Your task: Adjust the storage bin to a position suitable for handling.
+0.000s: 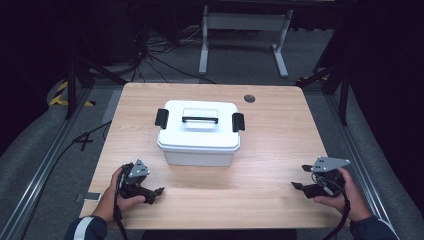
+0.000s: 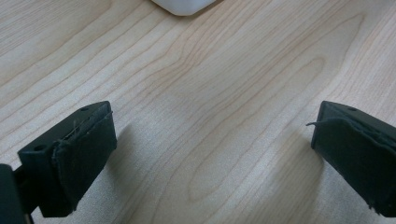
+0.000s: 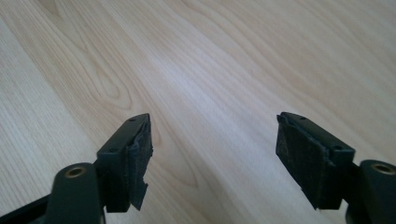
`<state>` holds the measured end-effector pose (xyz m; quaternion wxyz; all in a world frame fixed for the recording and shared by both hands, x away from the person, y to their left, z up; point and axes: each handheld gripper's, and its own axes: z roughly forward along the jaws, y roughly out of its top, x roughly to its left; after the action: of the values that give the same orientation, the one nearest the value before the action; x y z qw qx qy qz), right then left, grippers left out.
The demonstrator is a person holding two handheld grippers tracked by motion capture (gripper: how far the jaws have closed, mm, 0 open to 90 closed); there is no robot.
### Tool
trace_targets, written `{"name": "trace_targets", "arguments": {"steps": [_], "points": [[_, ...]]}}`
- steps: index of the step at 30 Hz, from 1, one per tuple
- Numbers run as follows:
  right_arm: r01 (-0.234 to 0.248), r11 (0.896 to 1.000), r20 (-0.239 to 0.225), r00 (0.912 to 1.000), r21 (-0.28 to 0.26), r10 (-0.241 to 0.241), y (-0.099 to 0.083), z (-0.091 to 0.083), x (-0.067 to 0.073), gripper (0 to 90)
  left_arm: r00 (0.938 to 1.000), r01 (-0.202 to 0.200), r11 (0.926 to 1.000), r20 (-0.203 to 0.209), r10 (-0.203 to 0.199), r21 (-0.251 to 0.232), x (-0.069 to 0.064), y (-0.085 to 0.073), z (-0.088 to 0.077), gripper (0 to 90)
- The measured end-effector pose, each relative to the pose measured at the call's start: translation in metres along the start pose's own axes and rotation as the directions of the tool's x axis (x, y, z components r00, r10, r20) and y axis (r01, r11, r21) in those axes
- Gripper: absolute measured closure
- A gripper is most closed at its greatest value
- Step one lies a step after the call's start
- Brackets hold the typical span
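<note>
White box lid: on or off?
On. The lid sits flush on the white box, both black side latches down, handle flat.

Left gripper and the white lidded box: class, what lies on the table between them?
Nothing: bare wood of the table runs from the open left gripper to the white box in the high view; the left gripper view shows the same.

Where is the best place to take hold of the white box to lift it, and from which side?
Probably by the black handle lying flat across the lid of the white box, reached from above: it is a thin bar that open jaws could span. The black latches on both ends look closed, so the lid should stay on.
</note>
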<state>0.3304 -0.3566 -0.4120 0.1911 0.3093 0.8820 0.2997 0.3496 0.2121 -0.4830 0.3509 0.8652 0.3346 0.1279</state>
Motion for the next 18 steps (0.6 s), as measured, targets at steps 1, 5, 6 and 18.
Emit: {"name": "trace_targets", "arguments": {"steps": [1,5,6,18], "points": [[0.015,1.000,0.000,0.9999,-0.001,-0.015,0.006,0.000,0.001,29.5,1.0000,-0.001,1.0000,0.000,0.001,0.000,0.000,0.000,0.000,0.6],[0.076,0.997,-0.013,0.9970,-0.019,-0.077,0.035,0.002,0.003,31.5,1.0000,0.000,1.0000,0.002,0.000,0.000,0.000,0.000,0.000,0.6],[0.094,0.995,-0.017,0.9954,-0.023,-0.095,0.045,0.003,0.004,33.2,1.0000,0.000,1.0000,0.002,0.000,0.000,0.000,0.000,0.000,0.5],[0.208,0.976,-0.066,0.9749,-0.067,-0.213,0.120,0.010,0.008,40.9,1.0000,-0.002,1.0000,0.003,0.002,0.000,0.000,0.000,0.000,0.6]]}}
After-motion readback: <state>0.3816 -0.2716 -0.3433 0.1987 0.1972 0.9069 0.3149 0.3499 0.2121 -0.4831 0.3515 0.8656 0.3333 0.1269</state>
